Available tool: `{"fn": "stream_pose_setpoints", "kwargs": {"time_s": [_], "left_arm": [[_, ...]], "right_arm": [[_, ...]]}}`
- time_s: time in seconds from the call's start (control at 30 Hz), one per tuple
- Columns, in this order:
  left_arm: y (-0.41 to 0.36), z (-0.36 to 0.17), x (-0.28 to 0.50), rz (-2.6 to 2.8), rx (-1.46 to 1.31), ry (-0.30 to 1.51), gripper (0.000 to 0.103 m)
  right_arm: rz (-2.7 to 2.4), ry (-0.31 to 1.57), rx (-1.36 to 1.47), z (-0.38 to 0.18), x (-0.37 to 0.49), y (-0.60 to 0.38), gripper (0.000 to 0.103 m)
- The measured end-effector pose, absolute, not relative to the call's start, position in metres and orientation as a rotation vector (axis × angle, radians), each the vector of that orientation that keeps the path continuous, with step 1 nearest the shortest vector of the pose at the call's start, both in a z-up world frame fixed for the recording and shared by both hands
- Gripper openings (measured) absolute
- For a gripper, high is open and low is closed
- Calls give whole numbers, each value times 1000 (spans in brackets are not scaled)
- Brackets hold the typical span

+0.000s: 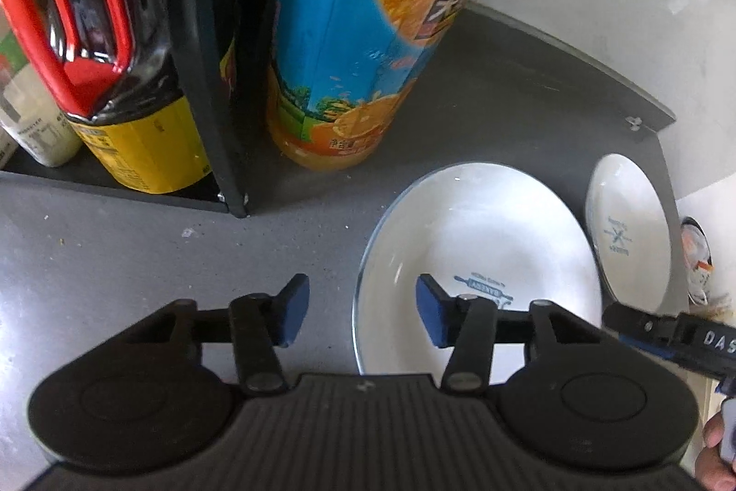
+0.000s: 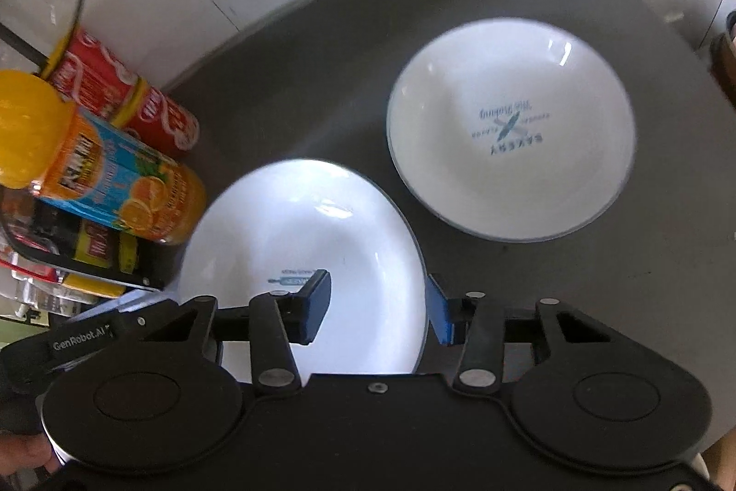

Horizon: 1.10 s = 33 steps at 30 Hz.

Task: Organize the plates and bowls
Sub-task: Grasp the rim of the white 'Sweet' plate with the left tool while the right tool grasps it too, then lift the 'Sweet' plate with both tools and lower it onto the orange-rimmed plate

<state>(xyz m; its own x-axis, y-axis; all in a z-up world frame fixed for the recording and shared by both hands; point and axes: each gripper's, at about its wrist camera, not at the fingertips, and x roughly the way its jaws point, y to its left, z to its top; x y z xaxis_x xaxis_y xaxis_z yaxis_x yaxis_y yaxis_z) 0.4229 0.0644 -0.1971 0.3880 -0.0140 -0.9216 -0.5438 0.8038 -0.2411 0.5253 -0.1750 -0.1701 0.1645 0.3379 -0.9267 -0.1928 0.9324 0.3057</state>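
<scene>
On the dark counter (image 2: 644, 284), the near bowl (image 2: 299, 238) lay just beside the far bowl (image 2: 510, 159), its rim straddled by the spread right gripper (image 2: 377, 307) and spread left gripper (image 1: 359, 311); lifting well probably needed both closing squarely on the rim.

Plate (image 2: 299, 242) left of bowl (image 2: 510, 150); bottle (image 2: 115, 178) left.

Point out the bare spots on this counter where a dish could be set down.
Bare grey counter lies left of the near plate, in front of the black rack. Another bare stretch runs behind both dishes, between the cola cans and the far bowl. It is crowded around the orange juice bottle and the rack.
</scene>
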Motion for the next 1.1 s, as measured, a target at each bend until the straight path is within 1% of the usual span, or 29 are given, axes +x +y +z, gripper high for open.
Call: {"fn": "stream_pose_setpoints", "kwargs": {"time_s": [0.03,0.1,0.2,0.4,0.47,0.6,0.67,0.7,0.73,0.9,1.1], "left_arm": [[65,-200,424,367,-573,1139,43],[67,-206,427,381,-586,1147,35],[70,-214,429,399,-610,1154,30],[72,-228,432,400,-629,1163,26],[70,-231,432,394,-630,1164,25],[68,-238,436,380,-639,1175,23],[69,-242,435,367,-659,1169,19],[70,-240,438,369,-662,1168,19],[70,-240,437,367,-660,1167,19],[71,-237,433,348,-656,1156,16],[74,-223,424,342,-640,1130,12]], "right_arm": [[376,1372,122,-175,527,-174,42],[380,1403,122,-184,531,-173,38],[379,1412,93,-190,535,-171,36],[361,1469,82,-208,544,-172,34],[356,1488,86,-214,547,-172,31],[341,1516,100,-223,551,-171,31],[342,1527,96,-227,550,-169,27],[345,1534,98,-229,550,-168,22],[353,1538,106,-230,550,-167,21],[359,1501,101,-229,548,-167,20],[382,1445,122,-216,542,-173,16]]}}
